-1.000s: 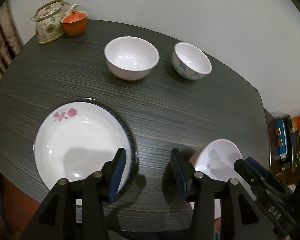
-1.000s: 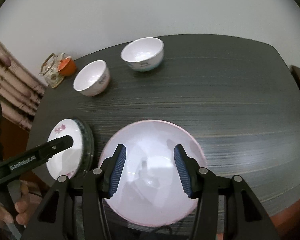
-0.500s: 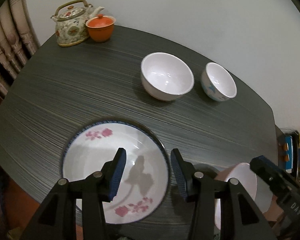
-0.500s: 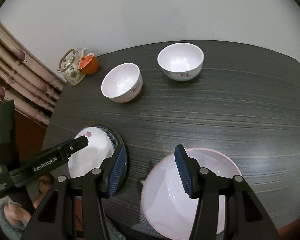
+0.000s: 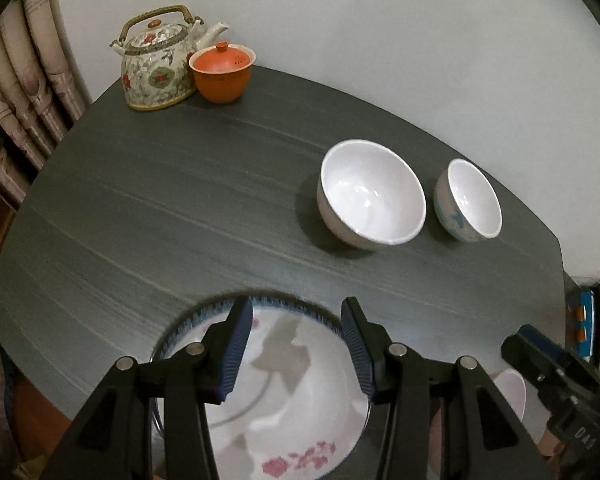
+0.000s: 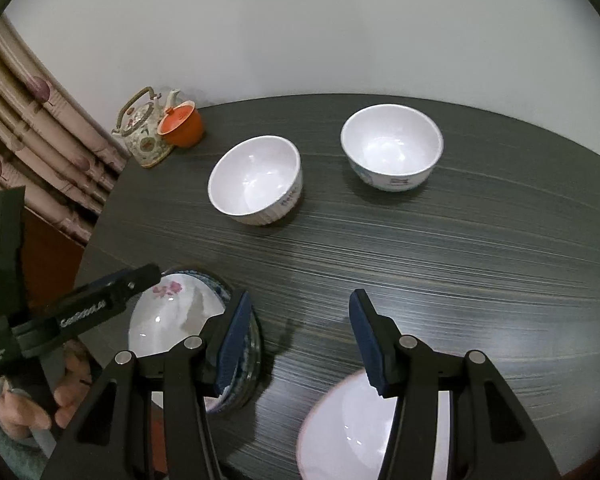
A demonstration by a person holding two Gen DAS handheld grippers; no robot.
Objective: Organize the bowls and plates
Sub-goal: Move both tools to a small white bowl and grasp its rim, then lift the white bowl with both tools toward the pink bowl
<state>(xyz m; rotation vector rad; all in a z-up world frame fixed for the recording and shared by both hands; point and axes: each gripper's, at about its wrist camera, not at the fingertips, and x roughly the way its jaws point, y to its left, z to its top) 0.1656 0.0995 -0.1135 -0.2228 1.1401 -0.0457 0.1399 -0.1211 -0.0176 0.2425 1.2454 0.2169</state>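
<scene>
A white plate with pink flowers and a blue rim (image 5: 292,396) lies at the table's near edge; it also shows in the right wrist view (image 6: 168,320). My left gripper (image 5: 296,344) is open and hovers above it, empty. A pink-rimmed white plate (image 6: 348,432) lies near the front edge; my right gripper (image 6: 300,340) is open and empty above the table just beyond it. Two white bowls stand at the back: a larger one (image 5: 374,194) (image 6: 256,180) and one with blue print (image 5: 470,200) (image 6: 392,146).
A floral teapot (image 5: 156,68) and an orange lidded cup (image 5: 222,72) stand at the back left corner of the dark wood-grain table (image 5: 160,208). A curtain (image 6: 32,128) hangs left. Books (image 5: 592,328) sit to the right past the table.
Both grippers have drawn back and turned left. The flowered plate now sits under my left gripper, and the pink-rimmed plate has slid toward the bottom of the right view. Both stayed open.
</scene>
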